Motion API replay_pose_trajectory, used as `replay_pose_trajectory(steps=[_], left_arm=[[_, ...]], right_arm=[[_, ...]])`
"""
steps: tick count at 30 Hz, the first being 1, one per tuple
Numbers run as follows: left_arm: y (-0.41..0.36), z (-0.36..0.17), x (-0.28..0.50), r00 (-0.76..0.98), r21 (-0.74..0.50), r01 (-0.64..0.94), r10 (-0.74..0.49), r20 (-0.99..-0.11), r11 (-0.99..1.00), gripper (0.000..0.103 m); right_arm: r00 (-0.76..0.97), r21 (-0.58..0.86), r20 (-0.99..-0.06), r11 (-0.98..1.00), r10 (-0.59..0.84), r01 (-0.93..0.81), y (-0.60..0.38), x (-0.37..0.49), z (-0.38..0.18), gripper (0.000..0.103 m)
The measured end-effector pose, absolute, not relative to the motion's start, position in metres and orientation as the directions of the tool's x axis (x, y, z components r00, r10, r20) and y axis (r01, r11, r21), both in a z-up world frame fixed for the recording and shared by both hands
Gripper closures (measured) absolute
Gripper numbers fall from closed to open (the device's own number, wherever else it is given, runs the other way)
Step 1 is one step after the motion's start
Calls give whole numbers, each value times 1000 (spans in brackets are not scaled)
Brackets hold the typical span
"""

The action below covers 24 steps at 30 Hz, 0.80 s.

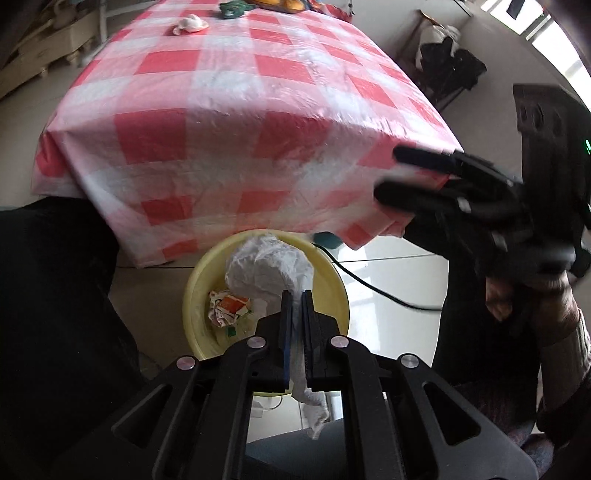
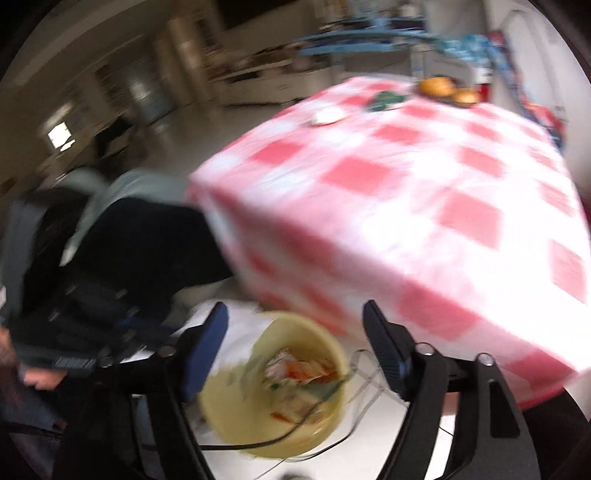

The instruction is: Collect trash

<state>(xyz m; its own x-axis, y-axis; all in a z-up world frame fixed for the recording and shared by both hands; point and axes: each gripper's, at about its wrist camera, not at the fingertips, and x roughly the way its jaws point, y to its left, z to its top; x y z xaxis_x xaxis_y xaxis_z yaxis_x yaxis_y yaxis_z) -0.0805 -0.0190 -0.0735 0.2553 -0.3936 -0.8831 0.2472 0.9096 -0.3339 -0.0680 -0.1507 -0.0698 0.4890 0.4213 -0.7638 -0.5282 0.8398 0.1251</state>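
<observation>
Left wrist view is sharp: left tongs (image 1: 296, 295) pinched nearly closed on a crumpled white tissue (image 1: 267, 267), its bulk bunched ahead of the tips over the yellow bin (image 1: 192, 295), a twisted tail trailing back between the jaws; long axis runs along the fingers. A printed wrapper (image 1: 229, 308) lies in the bin. Right wrist view is blurred: right tongs (image 2: 295, 315) spread wide, holding nothing, above the bin on the floor beside the checkered bench (image 2: 424, 206). Another white wad (image 1: 190, 23) sits far back on the bench.
</observation>
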Motion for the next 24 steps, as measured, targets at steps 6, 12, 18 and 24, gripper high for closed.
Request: replay_pose_trajectory(steps=[6,12,18,24], left_arm=[[-20,-55,-66,410,-203,218,-278,-868,955,47],[-19,-31,-34,601,-72,127,-134,-788,989,22],[-9,-46,-24,668,-6,33,-27,-743,999,14],[-7,-48,-25,674,-23,27,-35,-738,999,11]], right_arm=[[624,-39,-750,928,217,-370,-153,-71,-73,17],[696,-113,-704,945,142,-307,-158,-73,-70,15],[737,-130,-669,960,101,-249,-157,-70,-67,14],[746,-181,-662,952,67,-246,-148,-71,-71,13]])
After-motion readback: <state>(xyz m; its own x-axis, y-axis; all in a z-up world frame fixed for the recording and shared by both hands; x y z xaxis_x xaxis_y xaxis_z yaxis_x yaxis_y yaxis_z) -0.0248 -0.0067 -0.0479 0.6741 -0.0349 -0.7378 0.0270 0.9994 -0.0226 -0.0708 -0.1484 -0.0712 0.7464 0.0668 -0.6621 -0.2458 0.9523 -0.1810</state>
